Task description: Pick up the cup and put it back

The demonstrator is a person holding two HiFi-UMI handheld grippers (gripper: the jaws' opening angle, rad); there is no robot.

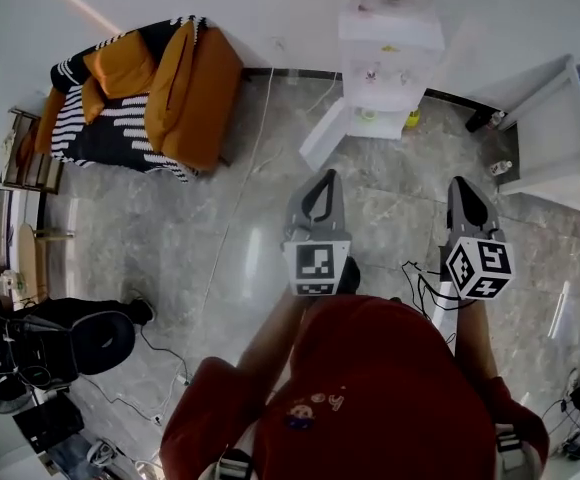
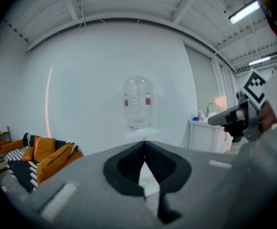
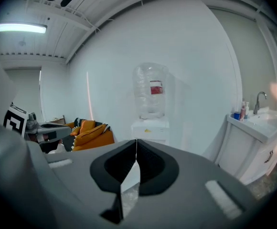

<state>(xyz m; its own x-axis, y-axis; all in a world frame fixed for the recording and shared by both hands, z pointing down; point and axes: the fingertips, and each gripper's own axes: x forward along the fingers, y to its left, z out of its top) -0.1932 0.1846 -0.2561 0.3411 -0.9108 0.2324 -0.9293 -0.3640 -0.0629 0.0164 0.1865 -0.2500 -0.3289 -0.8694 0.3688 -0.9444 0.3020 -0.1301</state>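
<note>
Both grippers are held out level over the marble floor, side by side, facing a white water dispenser (image 1: pixel 390 58). My left gripper (image 1: pixel 322 180) is shut with nothing between its jaws; its own view shows the tips (image 2: pixel 144 142) meeting below the dispenser's clear bottle (image 2: pixel 138 104). My right gripper (image 1: pixel 462 186) is shut and empty too, with its tips (image 3: pixel 136 141) touching in front of the dispenser (image 3: pixel 151 92). Small items (image 1: pixel 368 116) sit on the dispenser's lower shelf, too small to tell whether one is a cup. No cup is plainly visible in either gripper view.
An orange sofa (image 1: pixel 170 88) with a striped blanket stands at the left wall. A white sink cabinet (image 1: pixel 560 138) is at the right, by the dispenser. Black bags (image 1: pixel 70 338) and cables lie on the floor at lower left.
</note>
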